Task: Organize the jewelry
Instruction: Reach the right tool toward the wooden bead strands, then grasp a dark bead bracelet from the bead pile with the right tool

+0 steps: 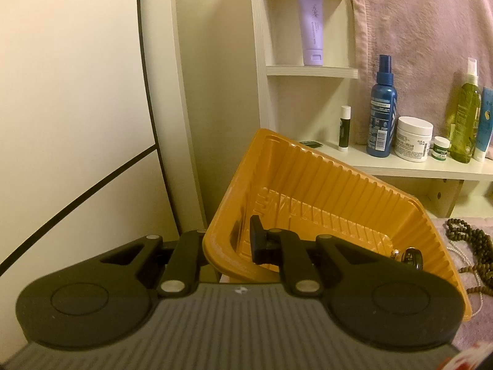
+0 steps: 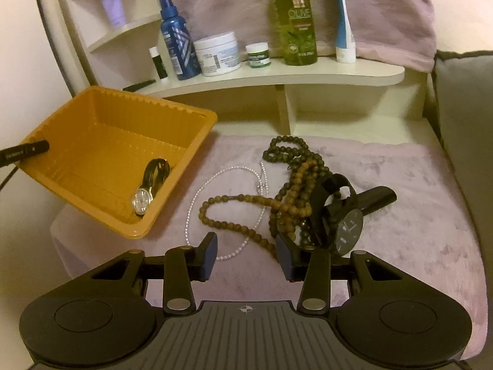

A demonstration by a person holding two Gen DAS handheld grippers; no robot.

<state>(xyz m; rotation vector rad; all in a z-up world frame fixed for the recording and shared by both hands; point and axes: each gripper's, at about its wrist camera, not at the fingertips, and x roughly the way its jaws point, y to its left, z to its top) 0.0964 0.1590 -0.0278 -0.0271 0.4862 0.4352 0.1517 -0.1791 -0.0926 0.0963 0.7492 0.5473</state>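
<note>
Left tongs (image 1: 229, 243) grip the tilted orange tray (image 2: 77, 123); right tongs (image 2: 246, 254) gape open, best lowered squarely around the black watch (image 2: 342, 215).

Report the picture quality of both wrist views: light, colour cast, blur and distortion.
Left wrist view: dim, warm yellow cast; fisheye bends the wall edge; the left tool, shut on the orange tray, looks sharp, while the bottles on the shelf are soft. Right wrist view: same warm cast, dark vignetted corners; the black watch and brown beads are readable, the open right tool crisp, and the shelf curves.
</note>
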